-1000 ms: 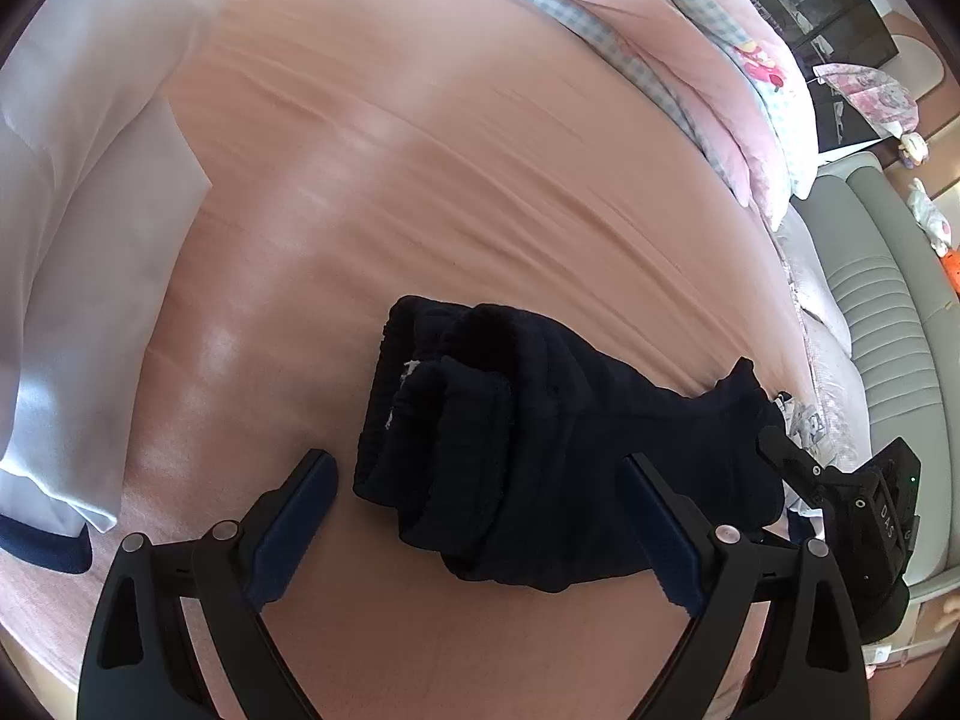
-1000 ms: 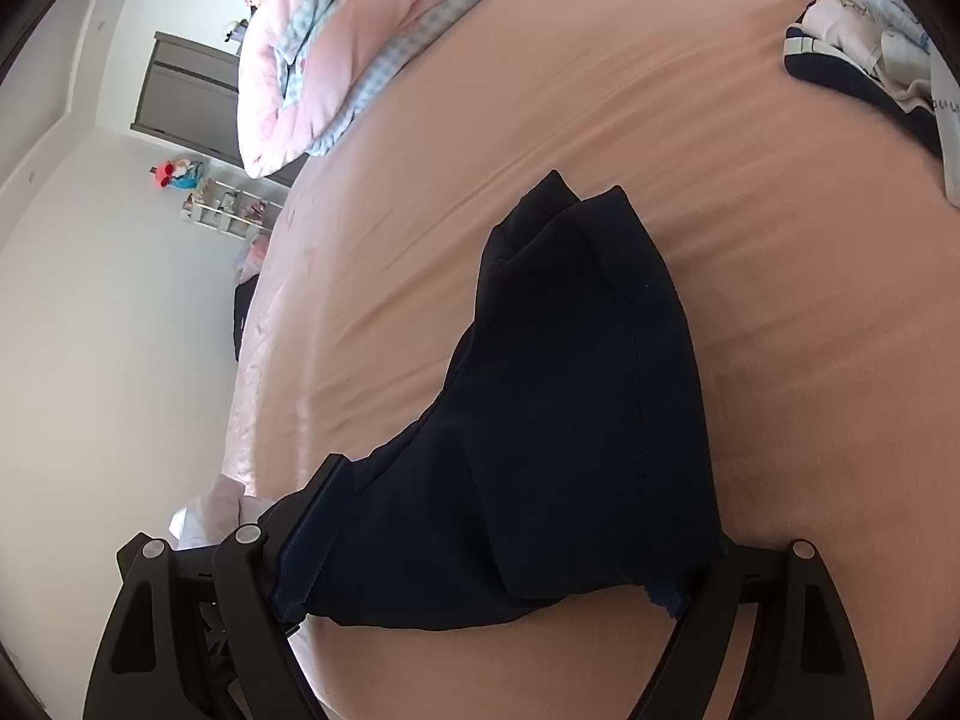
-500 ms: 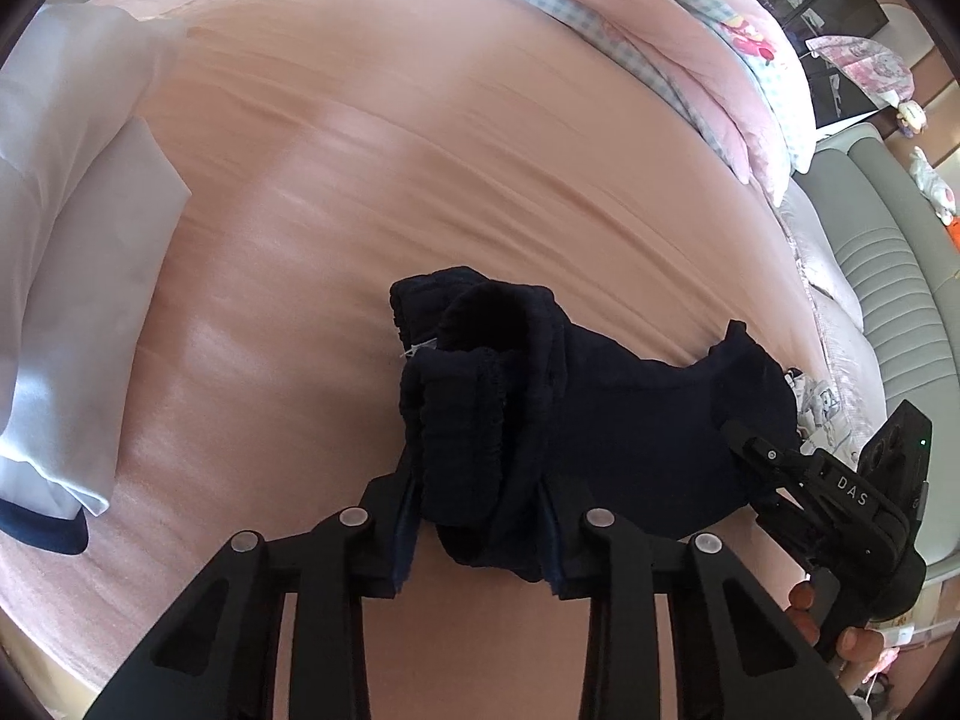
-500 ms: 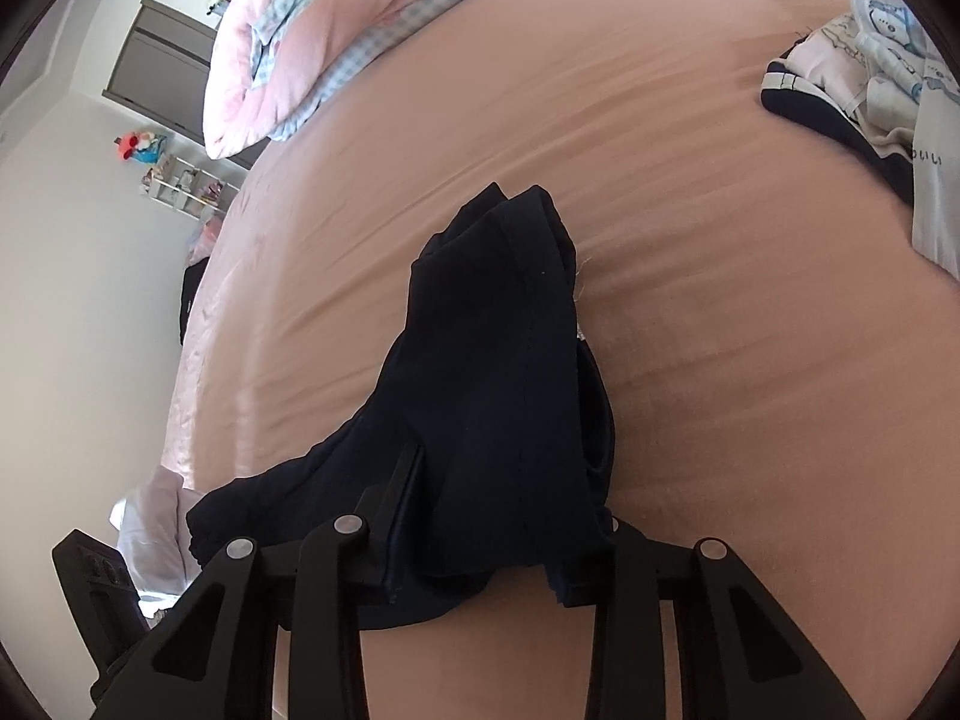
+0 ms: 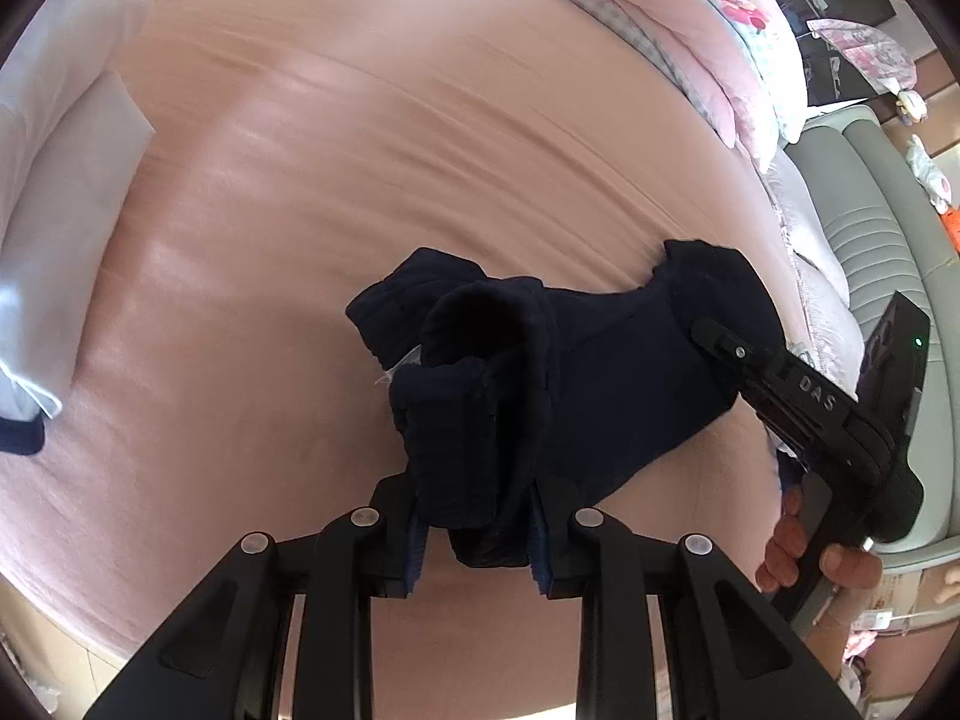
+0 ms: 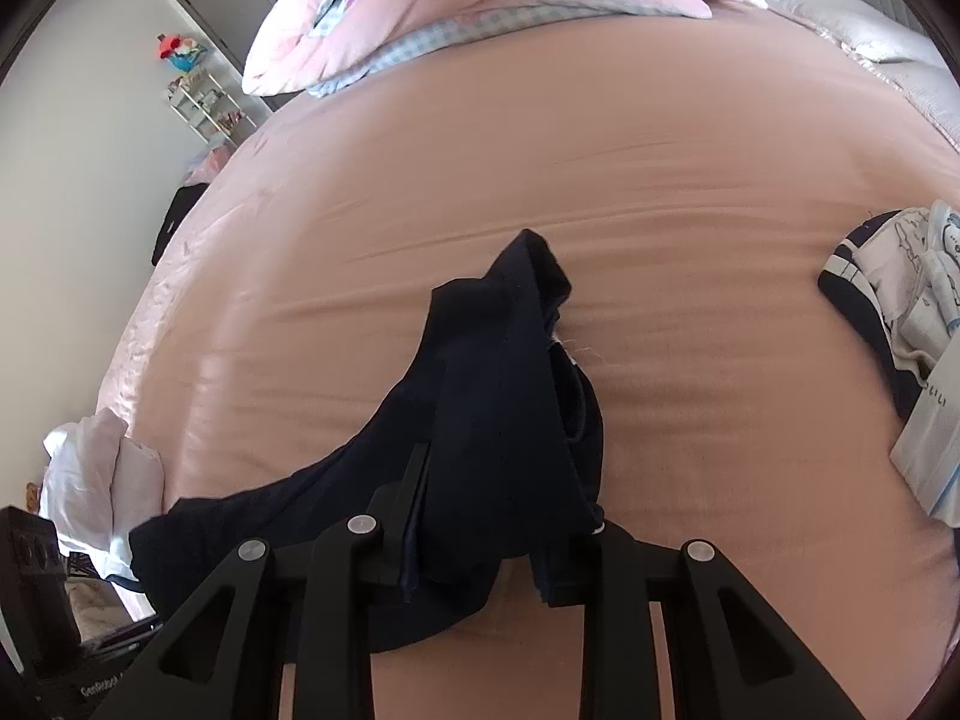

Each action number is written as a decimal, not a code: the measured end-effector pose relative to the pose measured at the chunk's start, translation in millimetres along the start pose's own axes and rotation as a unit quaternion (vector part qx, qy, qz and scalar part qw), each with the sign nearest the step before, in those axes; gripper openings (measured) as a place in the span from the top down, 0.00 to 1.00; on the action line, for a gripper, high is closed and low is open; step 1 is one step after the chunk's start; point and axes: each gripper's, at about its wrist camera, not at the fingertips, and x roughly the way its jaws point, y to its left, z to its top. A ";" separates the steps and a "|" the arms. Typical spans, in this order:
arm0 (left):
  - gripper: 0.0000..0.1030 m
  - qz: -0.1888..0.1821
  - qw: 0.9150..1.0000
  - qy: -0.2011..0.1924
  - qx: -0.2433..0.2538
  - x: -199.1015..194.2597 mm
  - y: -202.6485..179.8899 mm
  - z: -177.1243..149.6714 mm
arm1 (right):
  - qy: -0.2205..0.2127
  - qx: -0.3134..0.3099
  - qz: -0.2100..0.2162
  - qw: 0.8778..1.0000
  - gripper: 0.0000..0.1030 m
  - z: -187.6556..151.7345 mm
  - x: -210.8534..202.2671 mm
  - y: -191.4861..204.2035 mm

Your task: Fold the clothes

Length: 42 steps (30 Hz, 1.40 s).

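Observation:
A dark navy garment (image 5: 606, 372) lies bunched on the pink bedsheet (image 5: 360, 180), stretched between my two grippers. My left gripper (image 5: 474, 504) has its jaws closing, and its pads press on the ribbed, rolled end of the garment. In the right wrist view the same garment (image 6: 510, 384) runs away from me in a long fold. My right gripper (image 6: 480, 534) is closing too, its pads pinching the near end. From the left wrist view, one of the right gripper's fingers (image 5: 738, 354) lies against the garment's far side, with a person's hand (image 5: 798, 546) on the handle.
A pink and checked quilt (image 6: 480, 6) is heaped at the far end of the bed. White clothes (image 5: 60, 192) lie at the left, printed white and navy clothes (image 6: 900, 324) at the right, a white cloth (image 6: 102, 468) by the bed's edge. A grey sofa (image 5: 870, 228) flanks the bed.
Both grippers stood wide open around the garment and have since closed onto it. The cloth has bunched up between the pads and each end has lifted a little off the sheet.

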 end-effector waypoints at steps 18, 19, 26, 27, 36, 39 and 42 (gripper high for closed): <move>0.77 -0.011 0.997 0.053 0.051 21.9 -66.7 -47.8 | 0.021 -0.037 0.072 0.997 0.74 37.8 14.1 -15.1; 0.77 -0.004 0.997 0.050 0.057 21.0 -69.7 -49.7 | 0.020 -0.040 0.063 0.997 0.74 35.7 12.6 -15.0; 0.69 0.033 0.996 0.057 0.059 22.9 -77.6 -54.3 | 0.038 -0.010 0.021 0.999 0.57 17.2 2.3 -27.3; 0.58 0.029 0.996 0.059 0.056 21.3 -78.3 -54.8 | 0.041 -0.005 0.014 0.999 0.52 14.3 -0.6 -29.3; 0.18 0.090 0.992 0.037 0.079 0.9 -92.8 -63.2 | 0.016 -0.024 -0.031 0.999 0.34 -15.5 -32.2 -18.5; 0.18 0.074 0.995 0.042 0.049 -7.8 -84.1 -65.1 | 0.016 -0.034 -0.029 0.999 0.34 -24.6 -36.4 -9.9; 0.18 0.067 0.996 0.040 0.035 -17.4 -78.4 -65.9 | 0.011 -0.037 -0.032 0.999 0.34 -40.1 -48.9 -7.7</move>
